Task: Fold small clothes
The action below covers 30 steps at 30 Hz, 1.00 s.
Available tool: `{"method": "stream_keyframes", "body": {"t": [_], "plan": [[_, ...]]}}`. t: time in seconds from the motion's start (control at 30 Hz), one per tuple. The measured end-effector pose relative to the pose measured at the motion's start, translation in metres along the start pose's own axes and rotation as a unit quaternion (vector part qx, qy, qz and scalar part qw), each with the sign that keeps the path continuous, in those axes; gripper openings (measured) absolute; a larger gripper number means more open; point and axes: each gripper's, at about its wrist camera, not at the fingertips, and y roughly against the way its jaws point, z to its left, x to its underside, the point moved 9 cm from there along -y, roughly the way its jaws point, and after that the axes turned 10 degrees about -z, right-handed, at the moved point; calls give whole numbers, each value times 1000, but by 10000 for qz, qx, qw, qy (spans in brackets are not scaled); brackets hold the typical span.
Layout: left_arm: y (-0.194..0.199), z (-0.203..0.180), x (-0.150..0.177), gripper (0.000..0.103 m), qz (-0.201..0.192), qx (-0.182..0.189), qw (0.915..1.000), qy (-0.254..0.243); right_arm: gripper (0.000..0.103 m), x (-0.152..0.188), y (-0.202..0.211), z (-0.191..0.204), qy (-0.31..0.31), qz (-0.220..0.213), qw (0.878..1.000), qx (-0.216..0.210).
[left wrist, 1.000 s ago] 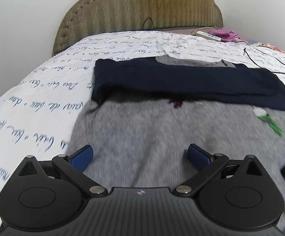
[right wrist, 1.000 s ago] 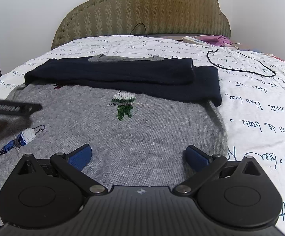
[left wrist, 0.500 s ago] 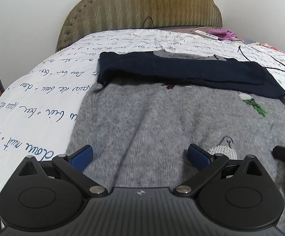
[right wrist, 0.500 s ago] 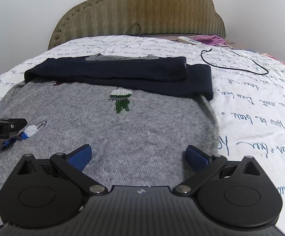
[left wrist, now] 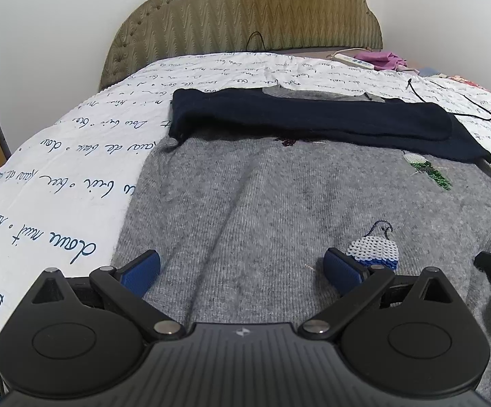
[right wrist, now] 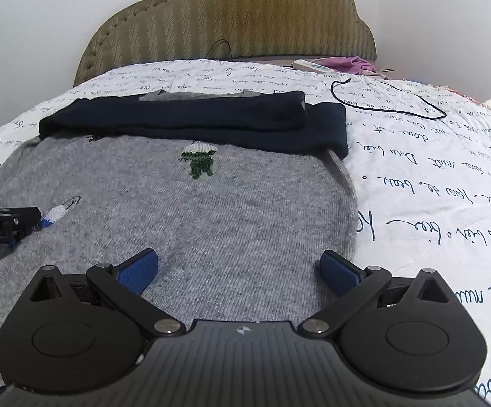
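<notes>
Both grippers, left gripper [left wrist: 242,268] and right gripper [right wrist: 238,268], are held wide apart over the near hem, nothing gripped.

Grey sweater [left wrist: 279,210] is spread ahead on the bed [left wrist: 75,169], navy sleeves [left wrist: 313,118] folded crosswise at the far end. No containers spotted.

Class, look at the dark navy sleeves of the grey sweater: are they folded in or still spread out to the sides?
Folded in. The navy sleeves lie stacked across the top of the grey sweater, overlapping rather than stretching out onto the bedspread.
</notes>
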Motion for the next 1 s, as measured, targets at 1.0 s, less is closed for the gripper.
{"method": "stream_keyframes", "body": {"t": [1.0], "plan": [[33, 0, 16, 103, -9, 1, 10000, -15, 103, 15, 32, 4, 29, -20, 10000, 79]]}}
